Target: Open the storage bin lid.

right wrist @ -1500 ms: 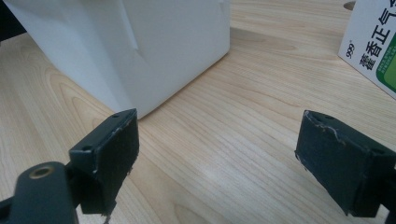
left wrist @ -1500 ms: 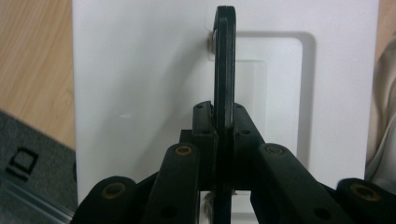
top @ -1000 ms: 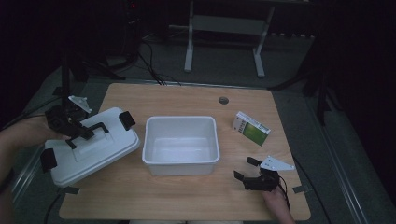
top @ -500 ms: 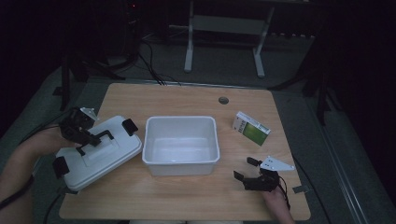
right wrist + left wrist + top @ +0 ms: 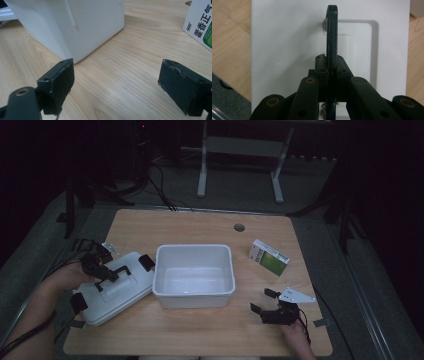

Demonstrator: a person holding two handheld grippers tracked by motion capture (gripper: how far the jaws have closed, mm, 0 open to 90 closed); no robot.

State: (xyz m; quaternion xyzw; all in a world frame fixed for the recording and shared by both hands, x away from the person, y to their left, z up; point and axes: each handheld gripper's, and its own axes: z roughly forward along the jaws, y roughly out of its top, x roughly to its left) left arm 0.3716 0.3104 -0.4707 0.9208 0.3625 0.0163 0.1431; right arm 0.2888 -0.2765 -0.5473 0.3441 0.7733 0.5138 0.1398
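A white lid (image 5: 116, 295) with black clips lies left of the open white bin (image 5: 192, 248), its right end close to the bin's left wall. My left gripper (image 5: 103, 270) is shut on the lid's black handle (image 5: 119, 270). In the left gripper view the handle (image 5: 332, 35) stands on edge, pinched in my left gripper (image 5: 331, 64) above the lid (image 5: 287, 40). My right gripper (image 5: 265, 301) rests open at the front right of the table. In its own view my right gripper (image 5: 117, 80) has only bare wood between the pads; the bin's corner (image 5: 75, 22) lies ahead.
A green and white carton (image 5: 269, 257) lies right of the bin, and its edge (image 5: 200, 25) shows at the right gripper view's upper right. A round grommet hole (image 5: 239, 227) sits in the wooden table (image 5: 200, 330) near the far edge. Cables and stand legs lie on the floor beyond.
My left gripper has carried the lid to the right and a little nearer, up to the bin's left side. The right gripper has stayed put.
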